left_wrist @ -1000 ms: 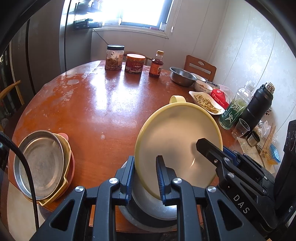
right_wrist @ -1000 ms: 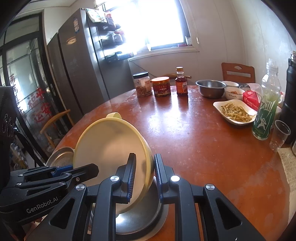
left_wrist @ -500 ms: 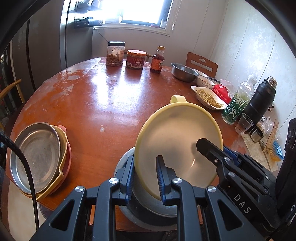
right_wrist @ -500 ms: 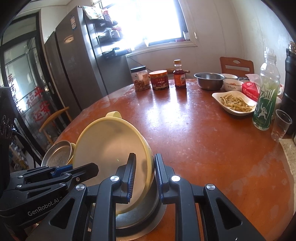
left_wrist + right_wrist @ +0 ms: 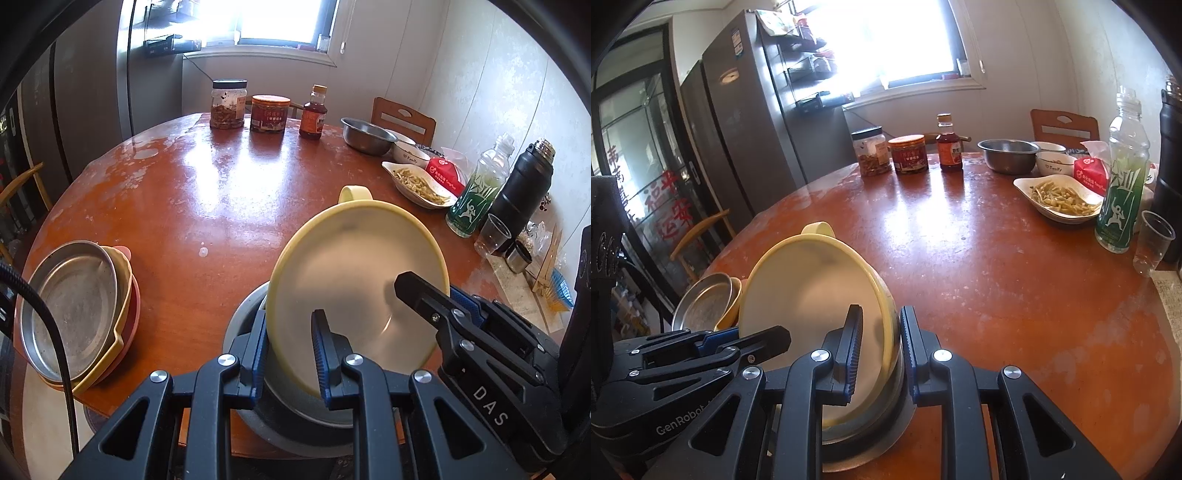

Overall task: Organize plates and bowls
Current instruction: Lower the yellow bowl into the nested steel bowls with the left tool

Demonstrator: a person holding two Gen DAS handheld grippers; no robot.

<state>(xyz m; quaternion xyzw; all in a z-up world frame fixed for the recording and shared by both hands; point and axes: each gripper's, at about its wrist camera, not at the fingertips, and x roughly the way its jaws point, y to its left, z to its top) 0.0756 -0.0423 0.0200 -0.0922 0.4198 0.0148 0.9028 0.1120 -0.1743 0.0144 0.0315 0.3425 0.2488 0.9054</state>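
Well off to the left of the left gripper (image 5: 288, 347) sits a stack of plates (image 5: 79, 310), a steel one on top of yellow and pink ones, near the table (image 5: 221, 206) edge. Both claws are closed on the near rim of the yellow bowl (image 5: 356, 291), the left gripper on its left part and the right gripper (image 5: 877, 349) on its right, holding it tilted up on edge just above the steel bowl (image 5: 295, 417) that lies directly beneath them. The step in hand looks like lifting the yellow bowl out of the steel one; next it probably needs a level, joint carry to wherever bowls are gathered, without tipping.
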